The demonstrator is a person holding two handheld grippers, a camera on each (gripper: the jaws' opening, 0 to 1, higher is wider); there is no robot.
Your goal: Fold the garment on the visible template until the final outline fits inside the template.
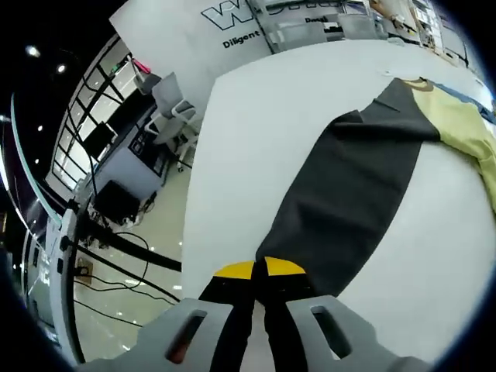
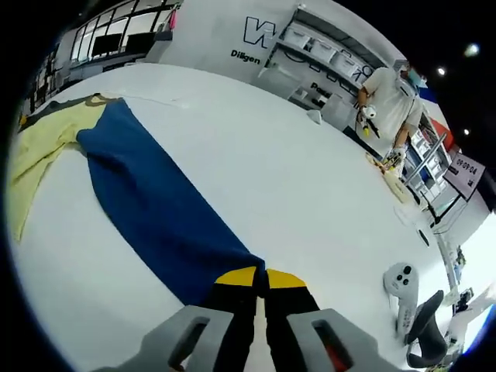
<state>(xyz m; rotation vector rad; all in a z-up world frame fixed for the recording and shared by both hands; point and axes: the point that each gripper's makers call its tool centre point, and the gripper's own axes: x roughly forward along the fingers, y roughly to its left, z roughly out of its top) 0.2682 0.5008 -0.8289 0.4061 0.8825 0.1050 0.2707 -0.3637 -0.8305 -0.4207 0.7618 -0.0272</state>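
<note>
A white desk (image 1: 256, 132) carries a garment (image 1: 364, 186) of dark, blue and yellow panels, spread flat toward its far edge.

- The garment (image 1: 353, 194) is soft, matt cloth: a dark grey panel in the left gripper view, a deep blue panel (image 2: 155, 201) in the right gripper view, and pale yellow fabric (image 1: 457, 124) beside each.
- The tabletop (image 1: 256, 139) looks smooth, white and faintly satin.
- Each tool (image 1: 260, 271) (image 2: 261, 273) has matt grey plastic jaws with black-and-yellow tips.
- The floor (image 1: 147, 225) is glossy, showing reflections.
</note>
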